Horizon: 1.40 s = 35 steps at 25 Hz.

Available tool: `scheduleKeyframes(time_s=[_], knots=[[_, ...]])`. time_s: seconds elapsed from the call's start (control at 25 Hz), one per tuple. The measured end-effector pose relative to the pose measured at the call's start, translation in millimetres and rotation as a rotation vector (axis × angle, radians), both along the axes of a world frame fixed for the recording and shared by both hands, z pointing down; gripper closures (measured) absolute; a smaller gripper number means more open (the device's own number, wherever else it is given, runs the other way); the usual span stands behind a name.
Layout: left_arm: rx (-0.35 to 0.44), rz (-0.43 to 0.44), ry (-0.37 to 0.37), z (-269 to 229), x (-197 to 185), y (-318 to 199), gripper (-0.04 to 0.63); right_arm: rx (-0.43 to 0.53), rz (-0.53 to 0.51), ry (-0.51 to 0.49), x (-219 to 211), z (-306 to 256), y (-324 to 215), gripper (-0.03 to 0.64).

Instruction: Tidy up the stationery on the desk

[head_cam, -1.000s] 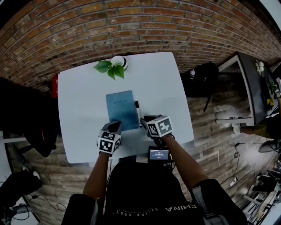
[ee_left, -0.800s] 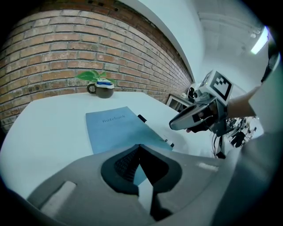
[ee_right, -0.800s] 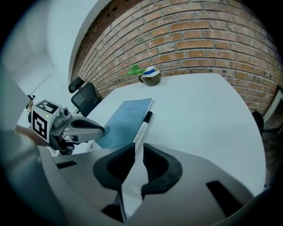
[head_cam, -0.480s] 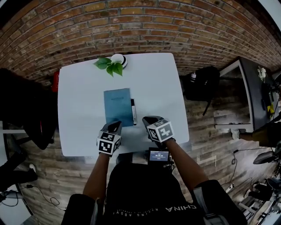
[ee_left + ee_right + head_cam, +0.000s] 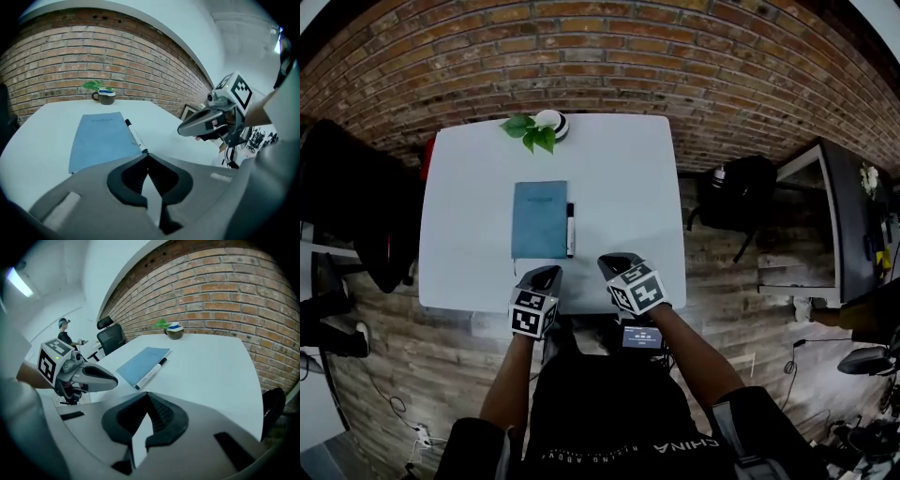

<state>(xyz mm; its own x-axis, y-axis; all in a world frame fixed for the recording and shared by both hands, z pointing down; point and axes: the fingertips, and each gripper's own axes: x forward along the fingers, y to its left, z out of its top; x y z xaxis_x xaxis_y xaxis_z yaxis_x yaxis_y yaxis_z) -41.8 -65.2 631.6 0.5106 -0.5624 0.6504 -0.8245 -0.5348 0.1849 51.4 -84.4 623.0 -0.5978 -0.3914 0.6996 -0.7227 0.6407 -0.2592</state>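
Note:
A blue notebook (image 5: 539,218) lies flat in the middle of the white table (image 5: 619,187), with a black-capped white marker pen (image 5: 570,229) lying along its right edge. My left gripper (image 5: 551,272) and right gripper (image 5: 607,262) hover side by side at the table's near edge, both shut and empty. In the left gripper view the notebook (image 5: 98,138) and pen (image 5: 135,136) lie just beyond my shut left gripper (image 5: 147,157), with the right gripper (image 5: 201,124) to the right. The right gripper view shows the notebook (image 5: 140,361), pen (image 5: 152,372) and left gripper (image 5: 91,376) ahead of my right gripper (image 5: 147,397).
A small potted plant in a cup (image 5: 546,127) stands at the table's far edge by the brick wall. A black office chair (image 5: 356,206) is left of the table, a dark bag (image 5: 736,192) and another desk (image 5: 844,206) to the right.
Both grippers have drawn back from the notebook and pen to the table's near edge. The notebook and pen stay together on the table.

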Motion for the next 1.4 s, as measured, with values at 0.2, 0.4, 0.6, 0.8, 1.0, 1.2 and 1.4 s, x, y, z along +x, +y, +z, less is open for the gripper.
scheduleKeyframes(time_s=[0.2,0.4,0.6,0.8,1.0,1.2,1.4], knots=[[0.010,-0.041,0.013,0.1,25.0,28.2,0.584,0.032,-0.063,0.013,12.8,-0.1,17.0,0.607],[0.017,-0.056,0.017,-1.0,28.4,56.5,0.584,0.049,-0.058,0.008,15.4,-4.5,32.8,0.607],[0.024,-0.016,0.014,-1.1,16.4,76.7,0.584,0.070,-0.008,0.002,6.2,-8.4,51.7,0.607],[0.048,0.049,0.012,-6.8,-7.4,102.1,0.584,0.097,0.067,0.003,-11.9,-13.4,75.9,0.607],[0.063,0.090,0.024,-7.0,-36.7,135.5,0.584,0.121,0.152,0.008,-31.9,-17.9,109.2,0.607],[0.093,0.120,0.032,-10.2,-53.8,162.4,0.584,0.154,0.197,0.024,-48.4,-21.6,141.8,0.607],[0.130,0.151,0.041,-17.9,-60.7,181.1,0.584,0.189,0.228,0.034,-58.2,-29.9,164.6,0.609]])
